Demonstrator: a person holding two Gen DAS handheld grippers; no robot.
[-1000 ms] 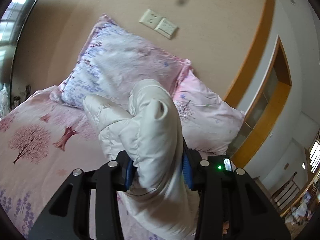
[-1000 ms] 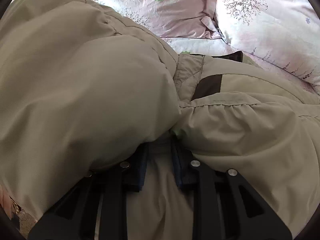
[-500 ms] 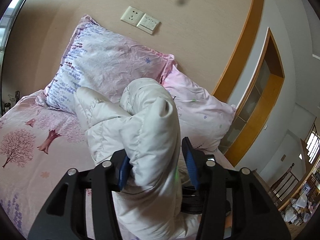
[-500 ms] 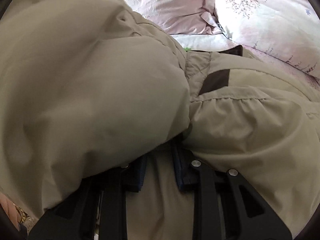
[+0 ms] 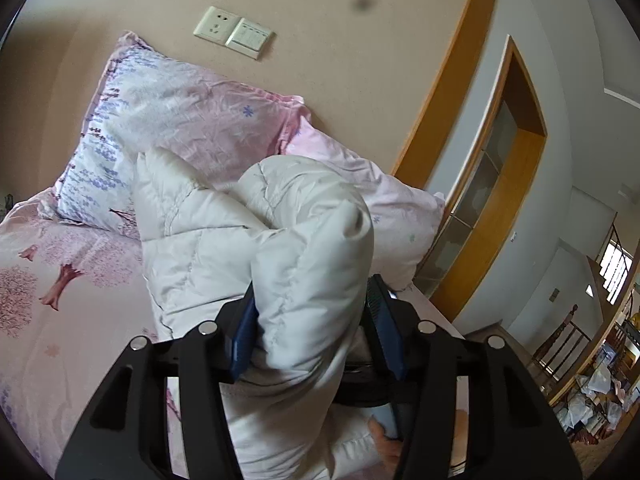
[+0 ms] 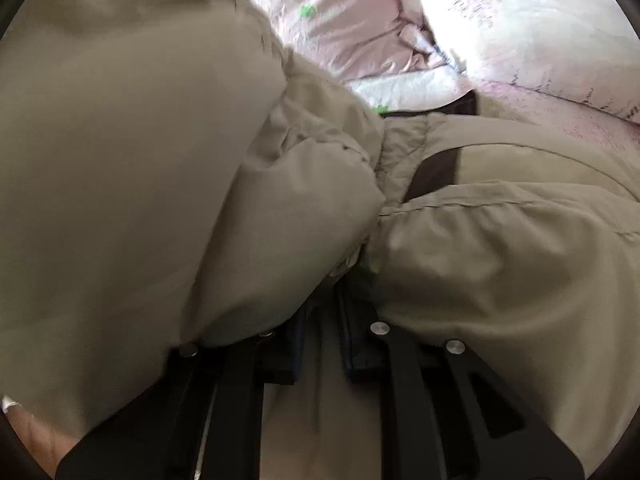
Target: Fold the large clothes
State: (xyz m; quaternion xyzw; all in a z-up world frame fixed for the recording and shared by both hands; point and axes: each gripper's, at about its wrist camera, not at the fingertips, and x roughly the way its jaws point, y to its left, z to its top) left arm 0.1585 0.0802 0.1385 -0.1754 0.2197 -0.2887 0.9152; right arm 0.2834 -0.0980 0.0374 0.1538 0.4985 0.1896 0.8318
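A puffy off-white quilted down jacket (image 5: 248,248) lies bunched on a pink bed. My left gripper (image 5: 312,320) is shut on a thick fold of it and holds it raised above the sheet. In the right wrist view the same jacket (image 6: 160,160) fills the frame and looks beige in shadow, with a dark brown tab (image 6: 436,172) near its collar. My right gripper (image 6: 324,312) is shut on a fold of the jacket, with fabric draped over its left finger.
Two pink floral pillows (image 5: 180,128) lean on the beige wall at the head of the bed (image 5: 60,300). A wall socket and switch (image 5: 232,32) sit above them. A wooden door frame (image 5: 500,200) stands to the right. The pillows also show in the right wrist view (image 6: 520,32).
The left gripper has swung left and down with the jacket fold, so the pillows and socket shifted right in view. The right gripper pushed further into the jacket; more fabric covers its left finger.
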